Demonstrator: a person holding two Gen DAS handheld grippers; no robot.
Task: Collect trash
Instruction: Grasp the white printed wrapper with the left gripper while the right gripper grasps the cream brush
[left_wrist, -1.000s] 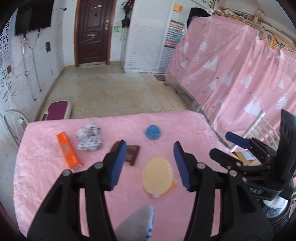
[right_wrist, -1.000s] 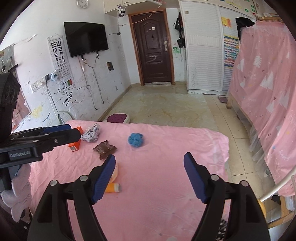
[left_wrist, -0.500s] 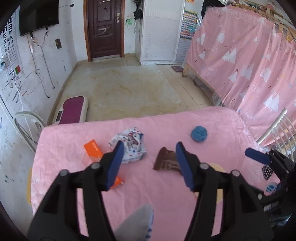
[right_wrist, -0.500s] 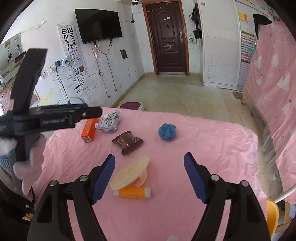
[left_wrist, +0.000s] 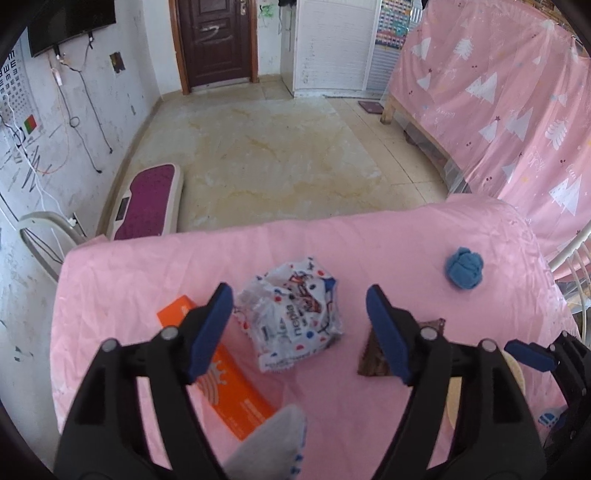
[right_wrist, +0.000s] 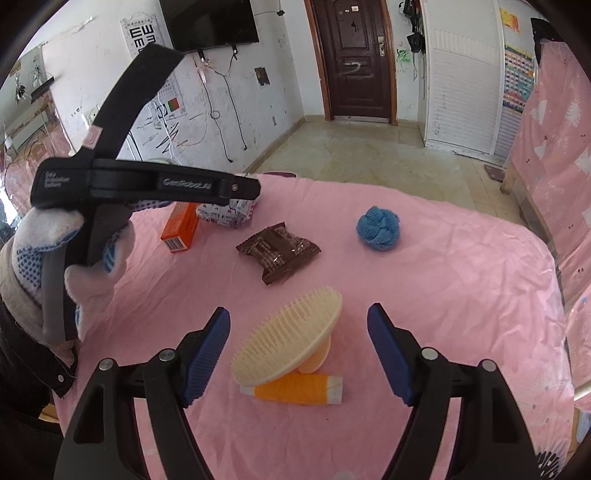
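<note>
Left gripper (left_wrist: 299, 328) jaws just widening, frame-centre, around crumpled white wrapper (left_wrist: 293, 321), untouched; right gripper (right_wrist: 298, 352) open over cream brush (right_wrist: 288, 345).

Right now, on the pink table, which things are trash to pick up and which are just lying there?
Trash, I think:
- crumpled tissue packet, between the open left claw
- brown snack wrapper
- maybe the orange box

Just lying about:
- blue yarn ball
- cream brush
- orange thread spool
</note>
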